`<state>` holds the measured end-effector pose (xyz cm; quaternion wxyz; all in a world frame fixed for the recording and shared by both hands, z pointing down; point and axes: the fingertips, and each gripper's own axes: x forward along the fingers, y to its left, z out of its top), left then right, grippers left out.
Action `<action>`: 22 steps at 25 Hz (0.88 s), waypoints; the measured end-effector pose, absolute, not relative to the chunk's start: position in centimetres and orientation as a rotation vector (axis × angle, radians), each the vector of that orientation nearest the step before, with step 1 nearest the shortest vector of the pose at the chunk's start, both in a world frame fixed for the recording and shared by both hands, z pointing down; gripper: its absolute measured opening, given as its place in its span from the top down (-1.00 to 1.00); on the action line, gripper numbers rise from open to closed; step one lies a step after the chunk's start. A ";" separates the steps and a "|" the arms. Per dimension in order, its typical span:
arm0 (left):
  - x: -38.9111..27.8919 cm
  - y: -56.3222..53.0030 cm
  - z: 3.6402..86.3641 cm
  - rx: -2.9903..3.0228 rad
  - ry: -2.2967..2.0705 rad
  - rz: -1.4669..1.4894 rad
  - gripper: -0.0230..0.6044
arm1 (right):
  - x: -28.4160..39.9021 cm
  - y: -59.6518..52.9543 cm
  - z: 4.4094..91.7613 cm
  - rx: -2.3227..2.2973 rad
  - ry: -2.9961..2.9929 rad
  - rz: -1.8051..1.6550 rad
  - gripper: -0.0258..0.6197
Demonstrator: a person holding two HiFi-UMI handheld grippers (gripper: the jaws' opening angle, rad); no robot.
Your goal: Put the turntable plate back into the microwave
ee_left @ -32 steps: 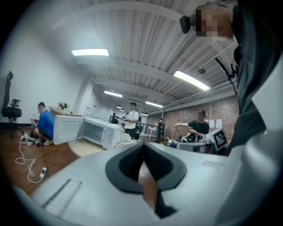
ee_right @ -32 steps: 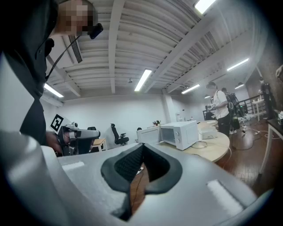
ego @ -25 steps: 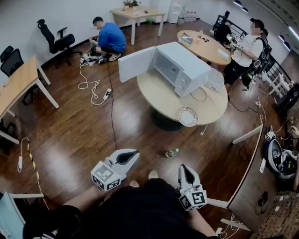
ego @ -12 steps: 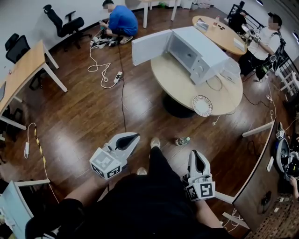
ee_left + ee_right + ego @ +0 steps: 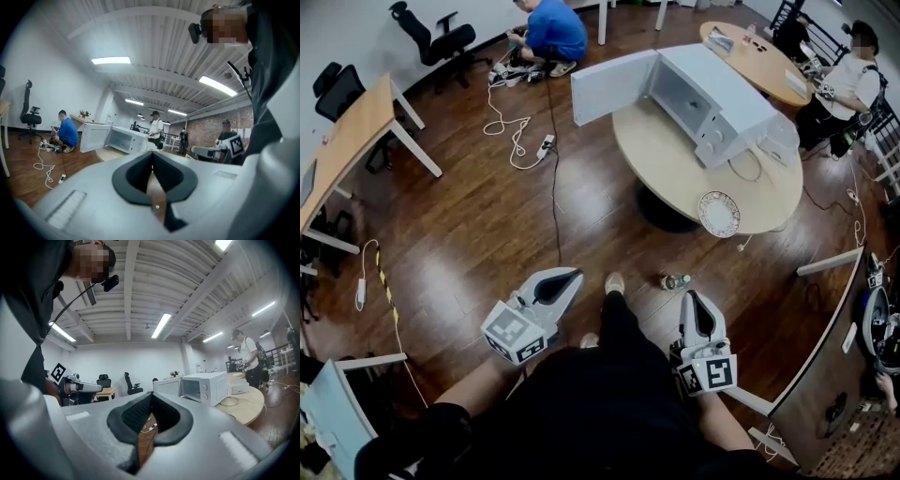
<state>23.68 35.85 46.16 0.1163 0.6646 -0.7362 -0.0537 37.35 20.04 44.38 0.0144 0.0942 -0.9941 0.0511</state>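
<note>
A: Since a second ago the round table (image 5: 675, 178) and the microwave (image 5: 722, 98) are shifted up and to the right in the head view. Both grippers are carried along low in the frame.
B: Counts?
A: One microwave: white, boxy, its door (image 5: 614, 86) swung wide open. One turntable plate (image 5: 719, 214): round, pale, patterned rim. It is laid flat on the light wooden tabletop near the near edge, apart from the microwave. One small bottle (image 5: 675, 280) is seen lying on the dark plank floor. Two black office chairs (image 5: 431, 37) are counted by the wall.
B: Tongs?
A: Two. Left gripper (image 5: 565, 278): jaws are brought together, nothing between them. Right gripper (image 5: 695, 302): same, closed and empty. Smooth grey shells and dark textured pads (image 5: 133, 416) are seen on both. Both are held well short of the table; the plate is untouched.
</note>
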 end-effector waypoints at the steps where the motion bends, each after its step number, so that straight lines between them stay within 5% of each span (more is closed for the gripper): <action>1: 23.4 35.6 46.2 1.942 -2.162 -0.156 0.91 | 36.9 19.8 44.6 0.283 -3.091 0.163 0.92; 22: 11.8 24.8 45.4 1.826 -2.131 -0.121 0.91 | 27.0 8.6 47.2 0.316 -3.016 0.374 0.92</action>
